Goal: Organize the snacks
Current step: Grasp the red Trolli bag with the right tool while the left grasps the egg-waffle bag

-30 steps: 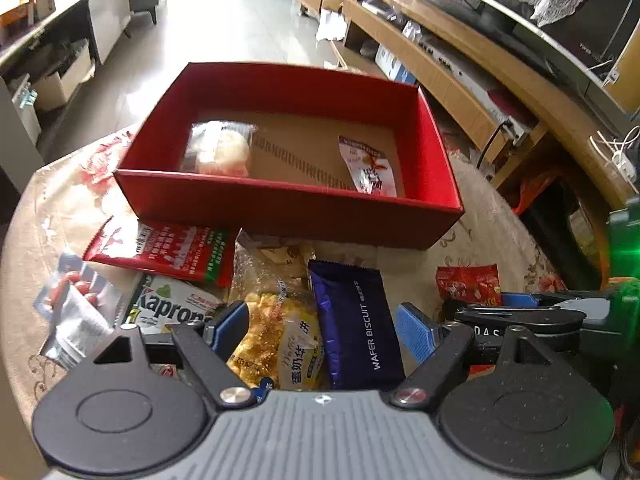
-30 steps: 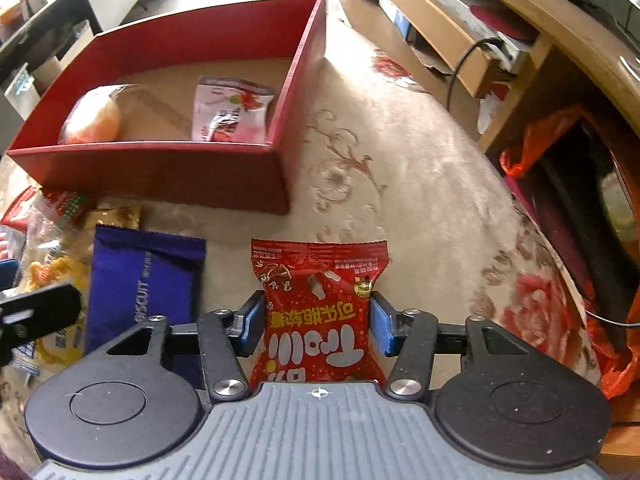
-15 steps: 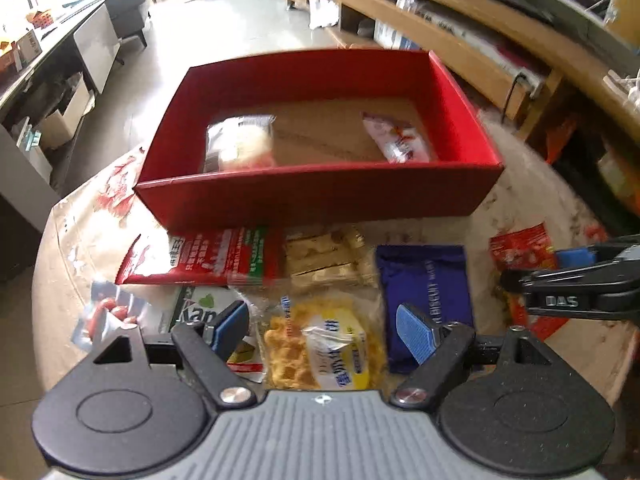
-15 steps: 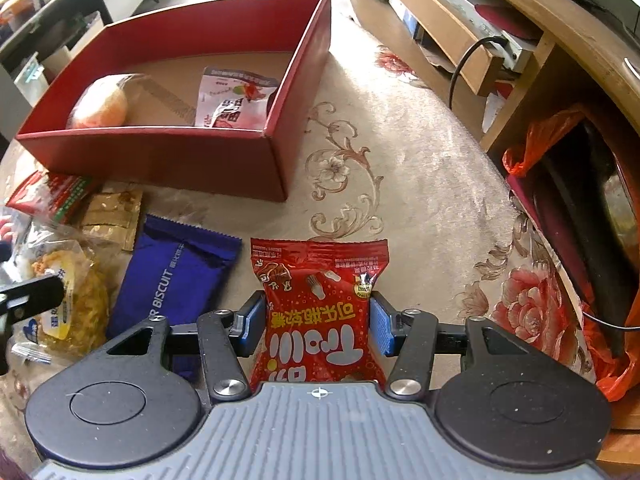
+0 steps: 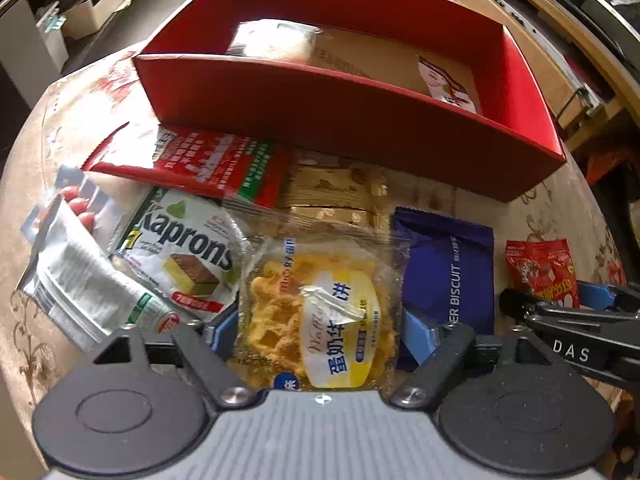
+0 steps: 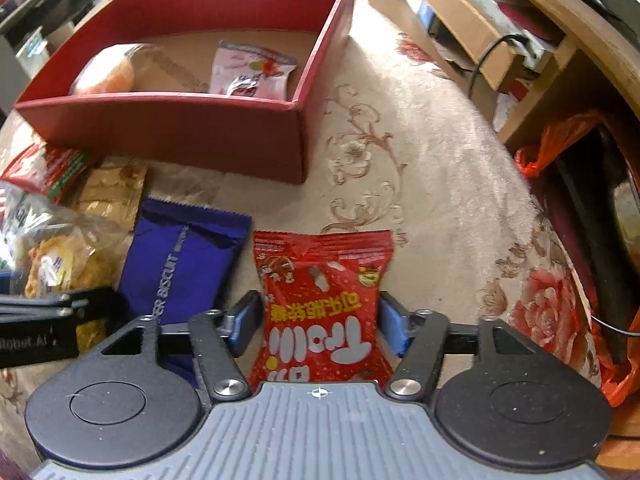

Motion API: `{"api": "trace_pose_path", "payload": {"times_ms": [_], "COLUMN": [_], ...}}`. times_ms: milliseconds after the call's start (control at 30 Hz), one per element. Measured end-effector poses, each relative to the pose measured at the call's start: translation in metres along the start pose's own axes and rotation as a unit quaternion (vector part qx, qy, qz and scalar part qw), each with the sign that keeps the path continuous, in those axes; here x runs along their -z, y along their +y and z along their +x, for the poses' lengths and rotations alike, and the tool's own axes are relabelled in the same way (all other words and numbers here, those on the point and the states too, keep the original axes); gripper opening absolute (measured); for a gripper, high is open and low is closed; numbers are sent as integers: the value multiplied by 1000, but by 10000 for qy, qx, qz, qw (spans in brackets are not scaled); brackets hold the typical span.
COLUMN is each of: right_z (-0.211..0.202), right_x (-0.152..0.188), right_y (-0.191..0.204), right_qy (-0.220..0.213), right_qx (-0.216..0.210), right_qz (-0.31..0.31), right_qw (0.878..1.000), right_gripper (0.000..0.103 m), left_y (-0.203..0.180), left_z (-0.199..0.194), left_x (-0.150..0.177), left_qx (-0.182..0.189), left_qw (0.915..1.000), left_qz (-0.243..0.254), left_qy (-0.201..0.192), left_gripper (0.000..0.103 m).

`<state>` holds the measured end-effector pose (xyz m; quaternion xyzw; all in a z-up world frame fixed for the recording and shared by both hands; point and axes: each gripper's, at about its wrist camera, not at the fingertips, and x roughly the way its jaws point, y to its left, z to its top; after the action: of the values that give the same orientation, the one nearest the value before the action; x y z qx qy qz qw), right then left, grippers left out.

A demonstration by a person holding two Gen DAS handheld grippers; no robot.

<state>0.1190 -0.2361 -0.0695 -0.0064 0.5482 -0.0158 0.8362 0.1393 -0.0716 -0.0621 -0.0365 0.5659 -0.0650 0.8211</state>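
A red box (image 5: 340,108) (image 6: 180,128) stands on the round table and holds a bread bun pack (image 5: 272,38) (image 6: 106,74) and a small pink-white packet (image 5: 450,84) (image 6: 250,70). My left gripper (image 5: 320,330) is open, its blue pads on either side of a clear yellow waffle pack (image 5: 316,312) (image 6: 56,264). My right gripper (image 6: 318,324) has its blue pads against both sides of a red Trolli candy bag (image 6: 322,304) (image 5: 542,268), which lies on the cloth.
In front of the box lie a purple wafer biscuit pack (image 5: 446,276) (image 6: 180,264), a gold pack (image 5: 336,192), a red-green pack (image 5: 208,162), a white Kaprons pack (image 5: 184,252) and a silver pouch (image 5: 80,280). Wooden shelving (image 6: 500,32) stands to the right.
My left gripper has dropped lower and moved forward so the waffle pack now sits between its pads. The right gripper holds still around the red bag.
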Motion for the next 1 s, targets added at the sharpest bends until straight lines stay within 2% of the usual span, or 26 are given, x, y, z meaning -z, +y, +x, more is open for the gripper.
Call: {"api": "trace_pose_path", "payload": {"times_ms": [67,167,233,300,367,500,533,700,1000], "right_z": [0,1,1,2,3,-1,-3,-11,-35], "right_x": [1,1,2,2,0,1,2,12,31], "right_y": [2,0,3,4,5,8,9,14,24], "right_qy": [-4,14,6,2,-16,-42,-43,-73,-265], "right_qx": [32,-56,29,74,107,83,80,114,-76], "right_qz": [-3,82,27,20,50,-9,-20,-42,93], "right_qw": [10000,10000,10000,10000,9999,10000,10000,9999,9996], "right_gripper": [75,82,82,83,80,64,62,60,59], "left_y": [1,5,10,8,3,-3,-4,-2,2], "left_z": [-2,-2,-1,1,2,-1,-2,-12,-30], "left_x": [3,2,0,1,5,9,12,26,42], "left_qx": [-10,72,156,112,-16,-107,-90,-106,114], "left_qw": [10000,9999,9995,9998,10000,9997,9997,9992,9989], "left_qz": [20,-111,-255,-188,-17,190,201,349,370], "left_qy": [-4,35,34,16,-52,-127,-99,-173,-270], "left_gripper": [74,74,75,75,75,69,69,67,67]}}
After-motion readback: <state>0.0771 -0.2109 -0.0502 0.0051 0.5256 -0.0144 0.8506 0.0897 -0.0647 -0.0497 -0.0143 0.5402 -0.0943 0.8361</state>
